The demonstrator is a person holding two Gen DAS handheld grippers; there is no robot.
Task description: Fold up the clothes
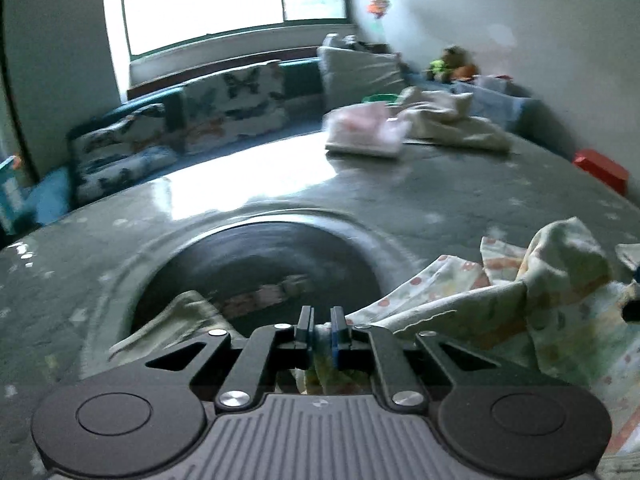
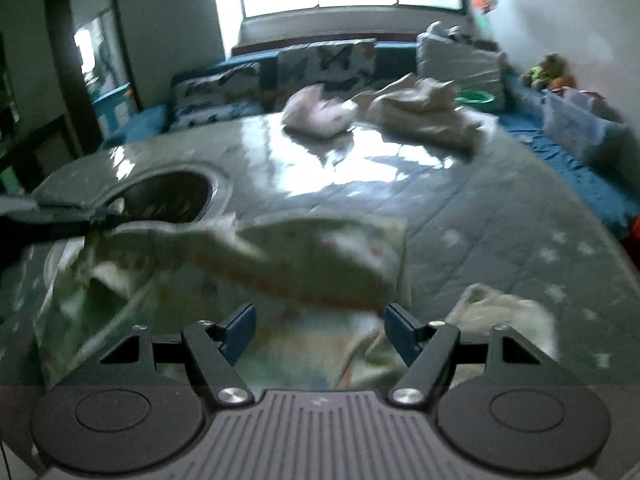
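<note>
A pale printed garment [image 1: 500,304] with orange dots lies crumpled on the grey table [image 1: 400,196], at the right of the left wrist view. My left gripper [image 1: 321,330] is shut on an edge of this garment, which bunches between its blue pads. In the right wrist view the same garment [image 2: 304,256] stretches across the middle, blurred, and the left gripper [image 2: 96,216] holds its left end. My right gripper [image 2: 320,334] is open just above the cloth, with nothing between its fingers.
A round dark recess [image 1: 260,264] sits in the table just beyond my left gripper. A folded pink piece [image 1: 364,134] and a cream heap [image 1: 452,120] lie at the far side. A cushioned bench [image 1: 180,128] runs under the window. A red box [image 1: 600,170] stands at right.
</note>
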